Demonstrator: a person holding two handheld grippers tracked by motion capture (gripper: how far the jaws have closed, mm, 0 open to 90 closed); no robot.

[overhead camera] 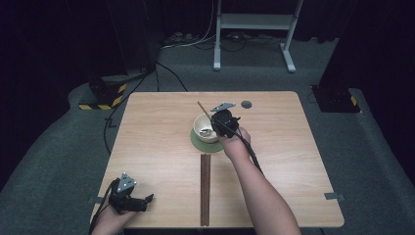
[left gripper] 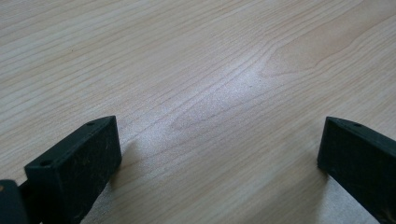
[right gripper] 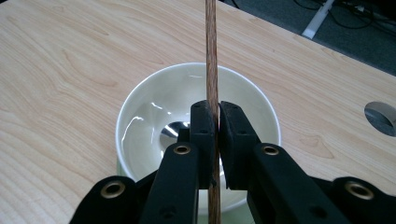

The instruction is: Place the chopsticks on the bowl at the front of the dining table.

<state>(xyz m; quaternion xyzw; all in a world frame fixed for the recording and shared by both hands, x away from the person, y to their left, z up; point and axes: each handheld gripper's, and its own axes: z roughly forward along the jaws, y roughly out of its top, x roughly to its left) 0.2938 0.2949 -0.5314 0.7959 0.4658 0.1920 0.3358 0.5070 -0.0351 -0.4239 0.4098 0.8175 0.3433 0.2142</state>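
Right claw (right gripper: 215,135): jaws clamped on one thin brown wooden chopstick (right gripper: 211,56), held over the round white ceramic bowl (right gripper: 140,112); in the high view that bowl sits on a round green coaster (overhead camera: 198,142) near the middle of the pale wood-grain bench (overhead camera: 156,147). Left claw (left gripper: 219,149): jaws spread wide with nothing between them, resting low over bare bench at the near left corner. Remaining dark brown wooden chopsticks (overhead camera: 205,188): lying side by side on the bench, just in front of the coaster, running toward the near edge.

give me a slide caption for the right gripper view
Right tool shut on a wooden chopstick, held above a white bowl on the light wood table.
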